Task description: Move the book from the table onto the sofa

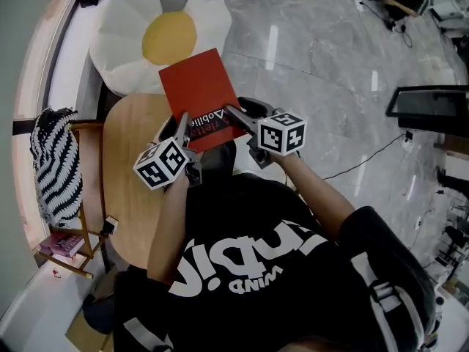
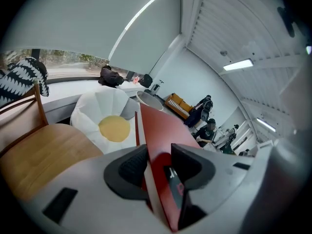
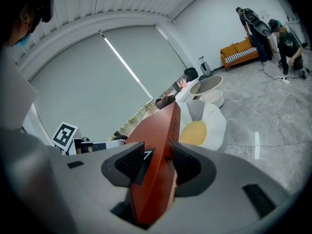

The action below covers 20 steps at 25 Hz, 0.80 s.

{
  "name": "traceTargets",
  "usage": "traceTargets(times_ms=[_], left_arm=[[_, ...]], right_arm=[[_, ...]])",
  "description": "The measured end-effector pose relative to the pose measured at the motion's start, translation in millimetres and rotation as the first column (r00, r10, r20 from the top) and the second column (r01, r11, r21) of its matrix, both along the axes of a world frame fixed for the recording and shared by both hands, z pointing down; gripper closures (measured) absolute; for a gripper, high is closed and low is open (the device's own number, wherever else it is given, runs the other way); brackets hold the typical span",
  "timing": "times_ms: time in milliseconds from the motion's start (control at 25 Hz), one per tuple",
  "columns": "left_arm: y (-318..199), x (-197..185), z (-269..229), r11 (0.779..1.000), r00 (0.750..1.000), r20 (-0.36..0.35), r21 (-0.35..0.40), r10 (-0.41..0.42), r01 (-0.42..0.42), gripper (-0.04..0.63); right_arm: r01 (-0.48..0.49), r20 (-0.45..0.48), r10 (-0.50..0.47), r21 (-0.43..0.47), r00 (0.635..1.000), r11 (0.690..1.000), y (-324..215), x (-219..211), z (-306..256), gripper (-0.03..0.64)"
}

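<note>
A red book [image 1: 201,94] hangs in the air between the round wooden table [image 1: 128,167] and the white egg-shaped sofa [image 1: 124,35] with its yellow centre. Both grippers hold the book by its near edge. My left gripper [image 1: 183,125] grips the near left corner, and my right gripper [image 1: 234,113] grips the near right corner. In the left gripper view the book [image 2: 165,128] stands on edge between the pads of the left gripper [image 2: 158,167], with the sofa [image 2: 105,118] behind. In the right gripper view the right gripper [image 3: 157,164] clamps the book's spine [image 3: 163,130].
A wooden chair with a zebra-striped cloth [image 1: 55,163] stands left of the table, with a pink book [image 1: 64,244] low beside it. A dark screen [image 1: 432,108] and cables lie on the marble floor at the right. People and an orange couch [image 3: 240,52] are far off.
</note>
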<state>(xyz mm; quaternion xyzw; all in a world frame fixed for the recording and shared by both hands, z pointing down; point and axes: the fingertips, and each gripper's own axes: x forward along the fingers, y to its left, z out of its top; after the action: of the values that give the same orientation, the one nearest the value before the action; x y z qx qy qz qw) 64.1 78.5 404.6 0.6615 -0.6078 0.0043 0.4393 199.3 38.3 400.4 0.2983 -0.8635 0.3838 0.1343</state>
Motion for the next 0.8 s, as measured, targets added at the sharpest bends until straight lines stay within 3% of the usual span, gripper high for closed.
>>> traceTargets(times_ms=[800], left_arm=[[-133, -60, -20, 0.999, 0.999, -0.008, 0.004, -0.041, 0.041, 0.434]], right_arm=[[0.018, 0.034, -0.018, -0.009, 0.999, 1.0, -143, -61, -16, 0.439]])
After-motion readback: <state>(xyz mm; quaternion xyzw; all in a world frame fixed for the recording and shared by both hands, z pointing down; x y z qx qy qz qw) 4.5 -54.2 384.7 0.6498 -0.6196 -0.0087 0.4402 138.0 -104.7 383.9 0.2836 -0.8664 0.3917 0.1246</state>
